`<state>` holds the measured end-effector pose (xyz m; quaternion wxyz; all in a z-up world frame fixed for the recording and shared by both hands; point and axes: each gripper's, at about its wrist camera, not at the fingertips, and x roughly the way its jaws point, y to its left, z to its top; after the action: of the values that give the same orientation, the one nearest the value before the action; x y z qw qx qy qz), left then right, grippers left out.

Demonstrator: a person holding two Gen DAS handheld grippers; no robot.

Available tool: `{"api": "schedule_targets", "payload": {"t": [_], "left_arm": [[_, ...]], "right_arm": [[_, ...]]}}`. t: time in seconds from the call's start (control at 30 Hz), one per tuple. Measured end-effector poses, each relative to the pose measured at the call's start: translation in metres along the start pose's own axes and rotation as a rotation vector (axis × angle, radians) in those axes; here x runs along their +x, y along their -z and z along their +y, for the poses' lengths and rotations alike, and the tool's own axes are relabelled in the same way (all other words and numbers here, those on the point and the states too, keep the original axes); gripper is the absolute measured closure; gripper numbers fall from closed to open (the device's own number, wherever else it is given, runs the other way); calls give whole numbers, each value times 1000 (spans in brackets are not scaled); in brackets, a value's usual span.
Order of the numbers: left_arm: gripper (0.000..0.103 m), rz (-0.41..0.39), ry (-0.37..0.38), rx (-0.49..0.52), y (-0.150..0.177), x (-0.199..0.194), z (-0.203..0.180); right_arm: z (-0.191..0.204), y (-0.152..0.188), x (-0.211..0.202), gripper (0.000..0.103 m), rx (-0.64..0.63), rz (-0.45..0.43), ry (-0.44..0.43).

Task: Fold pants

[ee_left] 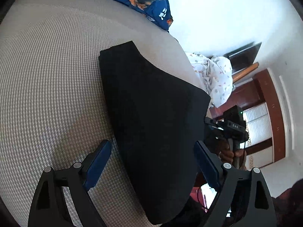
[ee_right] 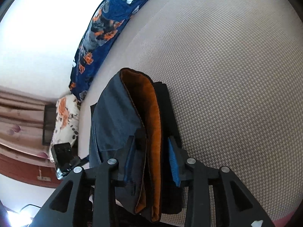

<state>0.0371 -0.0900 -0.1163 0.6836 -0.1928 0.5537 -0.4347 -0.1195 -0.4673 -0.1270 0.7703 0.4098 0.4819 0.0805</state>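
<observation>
The dark pants (ee_left: pixel 151 124) lie on a beige woven bed cover (ee_left: pixel 53 79). In the left wrist view they run between my left gripper's (ee_left: pixel 153 151) spread blue-padded fingers (ee_left: pixel 98 162); it is open and holds nothing. In the right wrist view the pants (ee_right: pixel 117 124) show a dark blue-grey outside and an orange lining (ee_right: pixel 149 124). My right gripper (ee_right: pixel 151 151) is closed on a folded stack of the pants' layers, raised off the cover. The right gripper also shows in the left wrist view (ee_left: pixel 233 124), past the pants' far edge.
A blue paw-print blanket (ee_right: pixel 106 30) lies along the bed's far edge. A white patterned pillow (ee_left: pixel 215 75) sits beside the pants. Beyond are a dark wooden frame (ee_left: pixel 265 98), a window and white walls.
</observation>
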Motion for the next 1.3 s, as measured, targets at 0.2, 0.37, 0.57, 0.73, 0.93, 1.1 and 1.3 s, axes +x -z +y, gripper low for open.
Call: {"api": "schedule_targets", "payload": {"t": [0.2, 0.37, 0.57, 0.73, 0.93, 1.1, 1.3], "left_arm": [[15, 32, 57, 9, -5, 1, 7], [14, 77, 99, 76, -7, 20, -6], [23, 14, 70, 110, -7, 25, -14], [64, -18, 37, 77, -7, 11, -1], [64, -120, -40, 46, 1, -45, 19], [65, -165, -90, 10, 8, -78, 39], [42, -168, -104, -18, 7, -72, 40]], "right_arm": [[3, -3, -4, 67, -34, -2, 44], [12, 1, 1, 57, -100, 18, 50], [9, 18, 25, 83, -71, 74, -87], [26, 22, 45, 86, -83, 93, -161], [76, 22, 102, 87, -127, 157, -288], [104, 30, 134, 89, -180, 209, -313], [97, 27, 104, 91, -181, 146, -235]]}}
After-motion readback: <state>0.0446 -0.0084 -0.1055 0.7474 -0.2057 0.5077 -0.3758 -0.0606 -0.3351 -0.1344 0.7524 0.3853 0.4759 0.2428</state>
